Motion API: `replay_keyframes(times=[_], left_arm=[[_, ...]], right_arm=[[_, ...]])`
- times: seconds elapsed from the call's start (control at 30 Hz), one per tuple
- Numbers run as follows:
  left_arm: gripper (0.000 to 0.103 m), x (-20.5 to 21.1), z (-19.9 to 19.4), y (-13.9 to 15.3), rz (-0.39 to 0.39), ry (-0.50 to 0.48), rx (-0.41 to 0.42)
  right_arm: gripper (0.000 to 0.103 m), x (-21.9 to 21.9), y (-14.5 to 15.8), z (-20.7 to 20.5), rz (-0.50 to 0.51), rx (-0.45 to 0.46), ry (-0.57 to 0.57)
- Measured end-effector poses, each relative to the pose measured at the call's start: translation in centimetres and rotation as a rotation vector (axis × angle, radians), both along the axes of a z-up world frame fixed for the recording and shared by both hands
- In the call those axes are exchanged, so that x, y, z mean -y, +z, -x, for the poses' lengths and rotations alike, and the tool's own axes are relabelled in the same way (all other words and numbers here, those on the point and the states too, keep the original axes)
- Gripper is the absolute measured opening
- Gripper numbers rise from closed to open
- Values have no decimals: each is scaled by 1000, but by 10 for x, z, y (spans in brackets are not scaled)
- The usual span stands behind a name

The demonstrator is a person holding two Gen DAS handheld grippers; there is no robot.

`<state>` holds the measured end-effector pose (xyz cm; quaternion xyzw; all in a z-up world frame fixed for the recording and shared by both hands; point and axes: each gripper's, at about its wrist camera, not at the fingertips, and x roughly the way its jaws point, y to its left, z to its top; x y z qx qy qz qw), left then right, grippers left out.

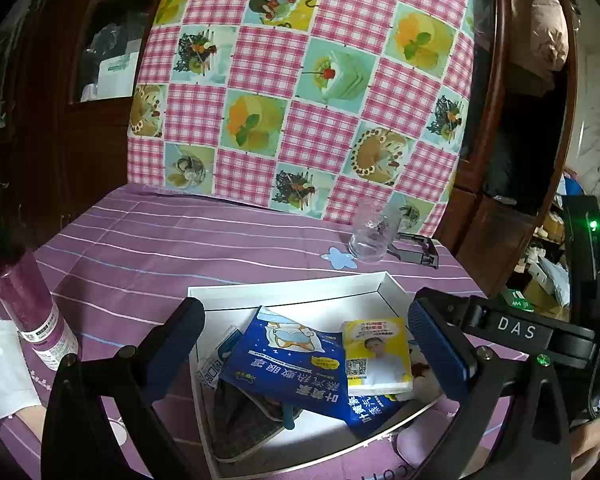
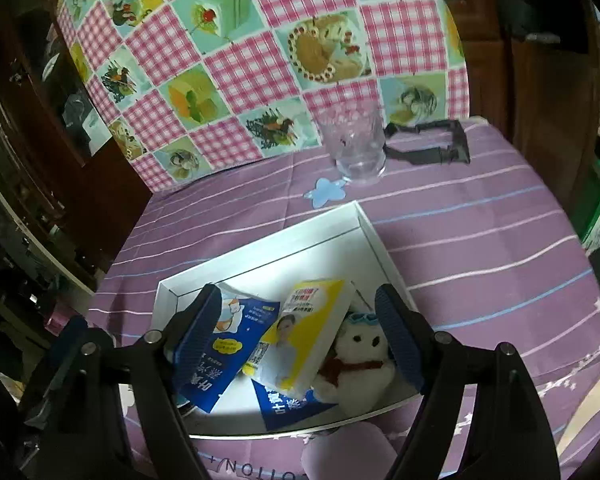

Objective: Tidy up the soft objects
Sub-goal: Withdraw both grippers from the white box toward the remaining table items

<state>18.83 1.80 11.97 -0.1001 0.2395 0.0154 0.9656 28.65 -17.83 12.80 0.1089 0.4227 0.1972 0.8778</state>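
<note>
At the far left of the table we see a purple bottle (image 1: 32,312) standing well apart from the work. Next comes our left gripper (image 1: 306,344), its jaws spread wide with nothing between them, hovering over the white tray (image 1: 292,290). Inside the tray, from left to right, lie a grey checked pouch (image 1: 240,420), a blue eye-mask packet (image 1: 288,360) leaning over it, and a yellow tissue pack (image 1: 378,354) resting partly on a second blue packet (image 2: 288,408). Furthest right, a white plush bear (image 2: 360,364) sits against the tray's right wall.

Our right gripper (image 2: 300,340) hangs over the tissue pack and bear, jaws wide apart and empty.

We judge all of these light and yielding. The packets are thin, glossy and probably slippery, so an edge pinch suits them best. The tissue pack should squash a little, so we would take it across its short sides. The bear is the easiest, gripped round its body.

The tray walls are low, but they hem in the bear on its right side. The far half of the tray is bare, giving room to shift things. Beyond it stands a clear glass (image 2: 354,148), fragile, so we would keep our swings short of it.
</note>
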Motion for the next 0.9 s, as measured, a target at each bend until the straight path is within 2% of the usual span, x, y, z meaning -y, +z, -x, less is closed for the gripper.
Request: replay_keyframes(times=[0.2, 0.37, 0.47, 0.7, 0.9], left_arm=[[103, 7, 2, 6, -56, 10, -15], [103, 16, 11, 11, -111, 30, -28], [103, 21, 22, 17, -145, 19, -19], [103, 20, 54, 32, -96, -24, -12], [103, 30, 85, 32, -41, -88, -30]], right_arm=[[79, -7, 21, 12, 41, 56, 27], [79, -19, 36, 29, 161, 143, 51], [79, -19, 43, 37, 193, 153, 61], [79, -2, 60, 65, 176, 173, 54], [79, 21, 57, 94, 169, 152, 35]])
